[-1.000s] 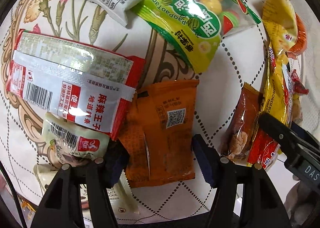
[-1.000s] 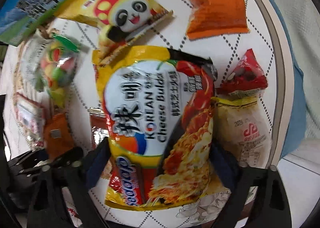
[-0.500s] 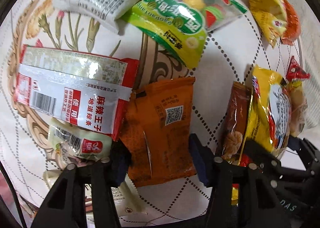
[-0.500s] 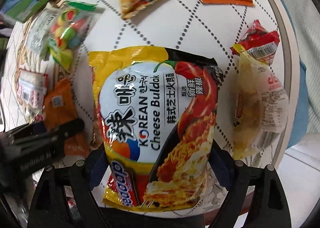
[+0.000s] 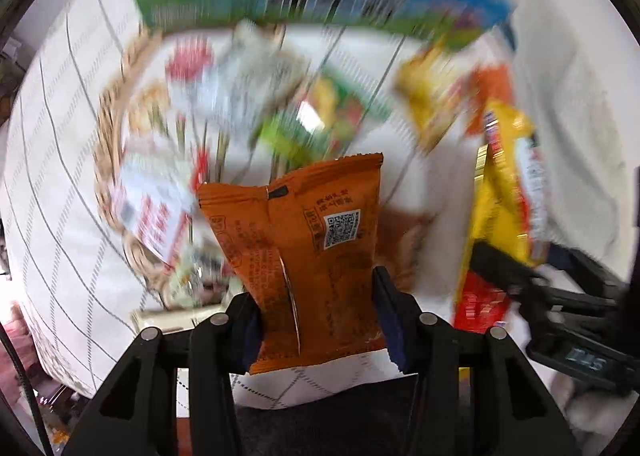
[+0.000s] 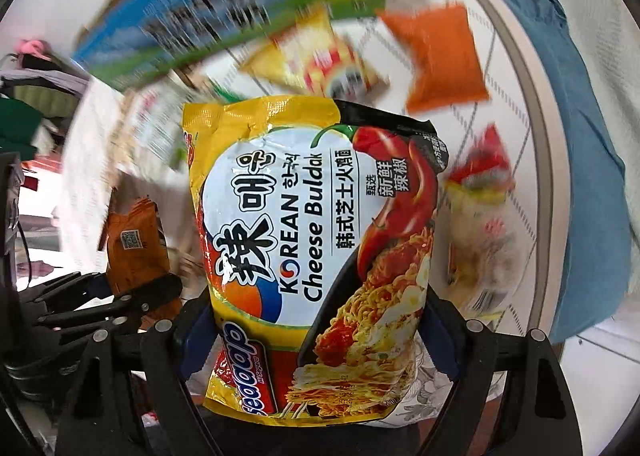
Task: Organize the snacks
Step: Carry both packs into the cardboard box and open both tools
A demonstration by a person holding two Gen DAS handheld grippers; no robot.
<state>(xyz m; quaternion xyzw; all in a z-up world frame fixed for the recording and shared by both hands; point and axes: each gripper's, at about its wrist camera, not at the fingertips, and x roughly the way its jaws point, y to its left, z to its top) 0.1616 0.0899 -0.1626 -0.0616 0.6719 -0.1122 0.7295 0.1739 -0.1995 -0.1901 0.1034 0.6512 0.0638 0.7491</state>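
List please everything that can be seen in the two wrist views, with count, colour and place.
orange snack packet: 1, orange, between the left pads, off the table
noodle packet: 1, yellow, white and black, between the right pads, off the table
orange pouch: 1, orange, on the table, far right
yellow packet: 1, yellow and red, on the table, blurred
blue box: 1, blue and green, far edge
tablecloth: 1, white with lines
left hand-held gripper: 1, black, shut on the orange snack packet
right hand-held gripper: 1, black, shut on the noodle packet
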